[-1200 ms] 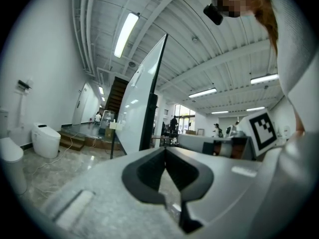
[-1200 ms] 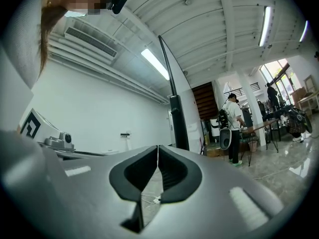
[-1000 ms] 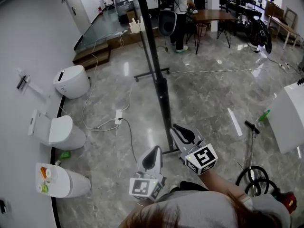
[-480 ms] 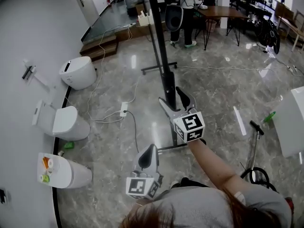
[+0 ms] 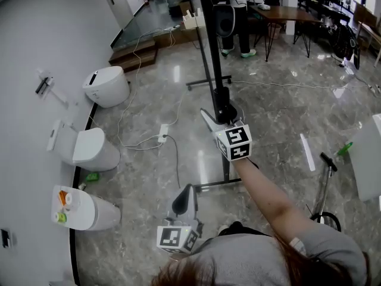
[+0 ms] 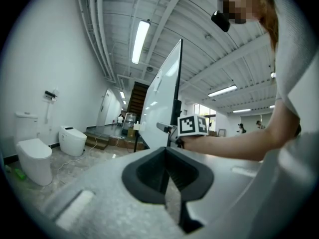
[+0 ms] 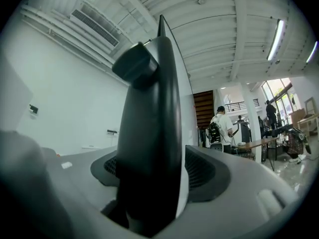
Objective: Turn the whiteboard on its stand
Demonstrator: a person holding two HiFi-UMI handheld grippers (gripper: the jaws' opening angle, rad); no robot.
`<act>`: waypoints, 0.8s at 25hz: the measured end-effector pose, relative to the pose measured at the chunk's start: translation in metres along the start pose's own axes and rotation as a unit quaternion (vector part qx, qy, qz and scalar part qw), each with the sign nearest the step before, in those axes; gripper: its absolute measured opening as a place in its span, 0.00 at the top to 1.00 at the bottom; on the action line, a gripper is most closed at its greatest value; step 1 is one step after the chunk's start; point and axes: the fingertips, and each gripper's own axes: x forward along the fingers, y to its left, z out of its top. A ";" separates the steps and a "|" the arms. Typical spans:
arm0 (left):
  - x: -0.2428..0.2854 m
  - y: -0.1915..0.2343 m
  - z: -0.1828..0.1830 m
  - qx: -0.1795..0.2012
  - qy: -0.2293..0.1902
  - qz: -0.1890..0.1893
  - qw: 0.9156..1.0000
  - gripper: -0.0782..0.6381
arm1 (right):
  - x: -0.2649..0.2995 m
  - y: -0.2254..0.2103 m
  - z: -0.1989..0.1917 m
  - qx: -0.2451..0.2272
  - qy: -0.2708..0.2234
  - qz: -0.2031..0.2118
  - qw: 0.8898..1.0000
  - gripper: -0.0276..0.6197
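Standing edge-on near the middle of the grey floor (image 5: 280, 118), the whiteboard (image 5: 209, 34) rises on its black stand (image 5: 215, 185), well apart from the three toilets (image 5: 89, 148) along the floor's left edge. The right gripper (image 5: 220, 114) is at the board's near edge. Its jaws are spread wide, with the board's black frame (image 7: 149, 133) between them, and no squeeze on it shows. The left gripper (image 5: 184, 198) hangs low beside the person's body, its jaws pressed together with nothing between them.
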 end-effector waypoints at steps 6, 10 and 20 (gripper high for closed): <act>-0.007 0.009 -0.002 0.000 0.005 0.006 1.000 0.90 | 0.004 -0.001 -0.001 -0.008 -0.001 -0.024 1.000 0.53; -0.010 0.011 -0.003 -0.003 0.007 0.003 1.000 0.90 | 0.006 -0.001 -0.001 -0.013 0.002 -0.033 0.999 0.55; -0.020 0.010 -0.003 0.002 0.007 -0.002 1.000 0.90 | 0.003 -0.006 -0.003 -0.028 0.017 -0.081 0.996 0.64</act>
